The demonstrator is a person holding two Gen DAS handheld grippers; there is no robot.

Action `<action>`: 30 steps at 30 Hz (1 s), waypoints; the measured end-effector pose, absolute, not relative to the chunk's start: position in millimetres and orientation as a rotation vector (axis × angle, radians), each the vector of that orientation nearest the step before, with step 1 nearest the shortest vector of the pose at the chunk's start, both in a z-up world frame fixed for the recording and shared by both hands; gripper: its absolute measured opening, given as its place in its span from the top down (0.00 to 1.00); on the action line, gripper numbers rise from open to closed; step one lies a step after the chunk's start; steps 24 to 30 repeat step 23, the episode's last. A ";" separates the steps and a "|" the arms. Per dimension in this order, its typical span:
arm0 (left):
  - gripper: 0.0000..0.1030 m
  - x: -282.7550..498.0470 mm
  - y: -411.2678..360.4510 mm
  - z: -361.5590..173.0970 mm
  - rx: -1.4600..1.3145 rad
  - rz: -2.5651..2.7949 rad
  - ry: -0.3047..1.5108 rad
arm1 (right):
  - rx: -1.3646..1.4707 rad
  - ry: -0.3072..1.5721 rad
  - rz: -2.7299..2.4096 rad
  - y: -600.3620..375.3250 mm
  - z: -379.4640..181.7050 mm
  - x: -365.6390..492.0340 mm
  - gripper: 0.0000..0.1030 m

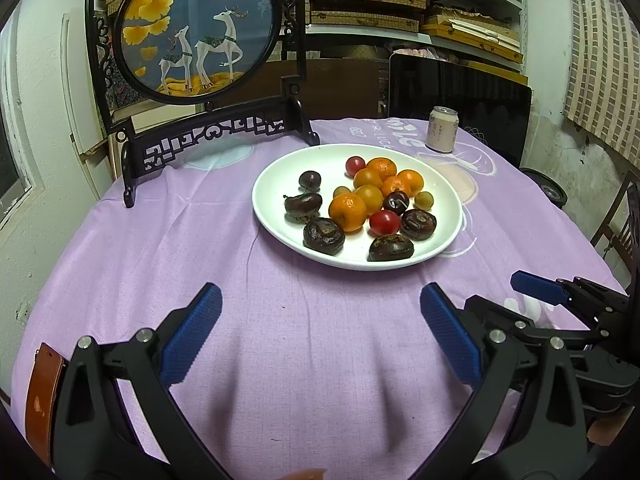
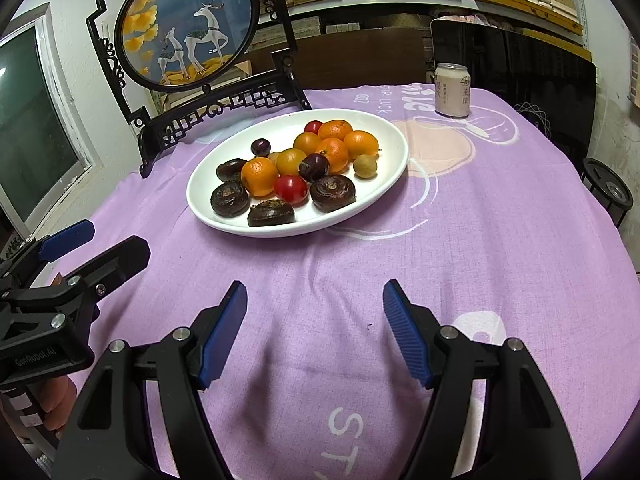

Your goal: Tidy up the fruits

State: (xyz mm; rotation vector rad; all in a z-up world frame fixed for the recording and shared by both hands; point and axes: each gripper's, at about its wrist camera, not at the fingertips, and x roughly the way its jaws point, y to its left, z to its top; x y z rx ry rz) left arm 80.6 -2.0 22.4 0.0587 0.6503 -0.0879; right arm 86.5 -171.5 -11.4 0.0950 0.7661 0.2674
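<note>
A white plate (image 1: 276, 176) (image 2: 384, 136) stands on the purple tablecloth and holds mixed fruit: several oranges (image 1: 347, 212) (image 2: 259, 176), red cherry tomatoes (image 1: 384, 222) (image 2: 291, 189), dark water chestnuts (image 1: 324, 236) (image 2: 333, 193), dark plums (image 1: 310, 180) (image 2: 314, 167) and small green-yellow fruits (image 1: 423, 200) (image 2: 365, 166). My left gripper (image 1: 320, 324) is open and empty, hovering over the cloth short of the plate. My right gripper (image 2: 316, 320) is open and empty, also short of the plate. Each gripper shows at the edge of the other's view, the right gripper (image 1: 536, 286) and the left gripper (image 2: 68, 236).
A drink can (image 1: 442, 130) (image 2: 452, 90) stands behind the plate to the right. A black framed deer screen (image 1: 200, 28) (image 2: 188, 28) stands at the back left. A dark chair back (image 1: 460, 96) lies behind the table, shelves beyond.
</note>
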 end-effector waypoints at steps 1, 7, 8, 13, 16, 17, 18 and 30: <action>0.02 80.7 -2.2 22.4 0.059 -0.088 0.651 | 0.095 0.766 0.268 -171.5 -11.4 86.7 0.31; 0.02 81.3 -3.1 20.2 0.055 -0.105 0.659 | 0.092 0.770 0.267 -170.9 -13.2 87.7 0.31; 0.02 80.8 -2.4 20.3 0.051 -0.103 0.659 | 0.092 0.771 0.267 -171.0 -13.4 87.6 0.31; 0.02 80.0 2.6 23.0 0.033 -0.091 0.645 | 0.092 0.772 0.267 -170.7 -13.6 87.7 0.31; 0.02 82.4 2.7 21.7 0.029 -0.091 0.660 | 0.092 0.772 0.266 -170.7 -13.6 87.7 0.31; 0.02 83.1 2.8 21.4 0.029 -0.089 0.665 | 0.092 0.772 0.266 -170.6 -13.5 87.7 0.31; 0.02 83.5 2.9 21.3 0.029 -0.085 0.667 | 0.092 0.772 0.266 -170.8 -13.8 87.6 0.31; 0.02 83.1 2.7 21.5 0.031 -0.086 0.669 | 0.092 0.772 0.266 -170.5 -13.4 87.8 0.31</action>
